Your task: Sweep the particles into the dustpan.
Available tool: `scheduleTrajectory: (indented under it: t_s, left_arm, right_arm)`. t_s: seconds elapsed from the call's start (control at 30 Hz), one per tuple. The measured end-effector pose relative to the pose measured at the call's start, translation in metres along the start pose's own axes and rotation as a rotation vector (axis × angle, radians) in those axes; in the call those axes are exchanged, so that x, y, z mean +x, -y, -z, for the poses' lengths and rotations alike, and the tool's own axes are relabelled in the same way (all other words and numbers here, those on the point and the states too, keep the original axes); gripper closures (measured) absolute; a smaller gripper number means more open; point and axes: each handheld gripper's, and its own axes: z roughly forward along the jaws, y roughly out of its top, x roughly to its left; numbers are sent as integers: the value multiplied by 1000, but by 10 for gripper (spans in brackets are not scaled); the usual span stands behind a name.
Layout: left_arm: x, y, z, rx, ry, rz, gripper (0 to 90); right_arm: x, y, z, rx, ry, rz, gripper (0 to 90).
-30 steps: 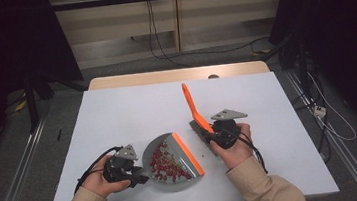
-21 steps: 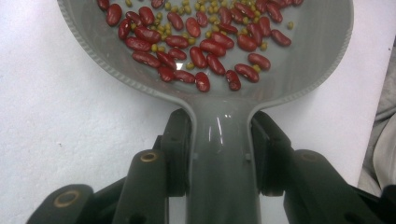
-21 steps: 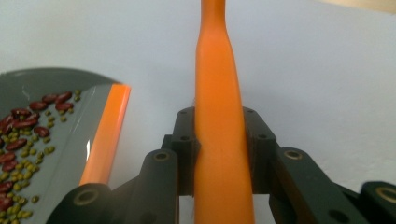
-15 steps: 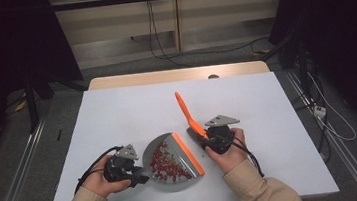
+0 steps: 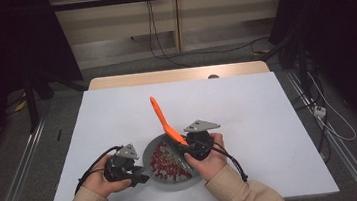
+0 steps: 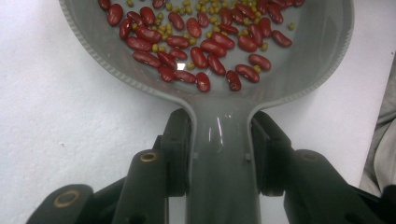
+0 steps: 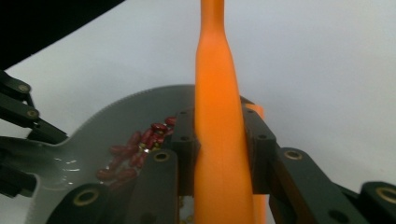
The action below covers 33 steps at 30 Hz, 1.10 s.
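Note:
A grey dustpan (image 5: pixel 174 178) lies on the white table near its front edge, holding red kidney beans (image 5: pixel 164 160) and small green beans. My left gripper (image 5: pixel 140 177) is shut on the pan's handle (image 6: pixel 223 154), one jaw on each side; the beans (image 6: pixel 201 44) lie just ahead in the pan's bowl (image 6: pixel 317 56). My right gripper (image 5: pixel 189 149) is shut on an orange scraper (image 5: pixel 160 116) whose handle sticks up and away, tilted left. In the right gripper view the orange handle (image 7: pixel 217 93) runs between the jaws over the pan (image 7: pixel 135 109). The scraper's lower end is hidden.
The white table top (image 5: pixel 257 107) stretches bare behind and to the right of the pan. A wooden strip (image 5: pixel 179 75) borders its far edge. Cables (image 5: pixel 161 47) run on the floor beyond, and metal rails flank both sides.
My right gripper has carried the orange scraper left, from the pan's right edge to over the pan. The handle now leans further left. The left gripper and pan stay put.

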Motion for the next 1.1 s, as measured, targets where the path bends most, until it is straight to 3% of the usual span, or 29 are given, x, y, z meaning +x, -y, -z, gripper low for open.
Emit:
scheduleTrajectory:
  t_s: [0.17, 0.27, 0.33, 0.43, 0.5, 0.57, 0.67, 0.97, 1.07, 1.1]
  left_arm:
    - [-1, 2, 0, -12, -10, 3, 624]
    - [-3, 3, 1, 1, -22, -19, 529]
    - [-6, 1, 0, 12, -38, -28, 513]
    - [-6, -1, -5, 17, -75, -34, 530]
    - [-7, -2, -8, 28, -76, -37, 545]
    - [-10, -4, -12, 44, -103, -65, 563]
    - [-12, -5, -14, 35, -108, -55, 613]
    - [-13, -1, -13, -2, -112, -67, 641]
    - [-14, 0, -12, -18, -151, -79, 642]
    - [-11, 0, -10, -5, -116, -97, 642]
  right_arm:
    - [-13, -4, 11, -25, 26, -8, 710]
    - [-26, -3, 19, -29, 62, -5, 710]
    - [-35, -1, 24, -29, 76, -12, 709]
    - [-47, 4, 29, -22, 114, 2, 710]
    - [-53, 7, 31, -7, 125, -6, 709]
    - [-58, 10, 32, 2, 135, -10, 710]
    - [-63, 12, 35, 1, 142, -17, 709]
    - [-69, 11, 40, -24, 148, -34, 709]
    - [-71, 10, 41, -28, 151, -38, 709]
    - [-72, 10, 42, -27, 153, -37, 709]
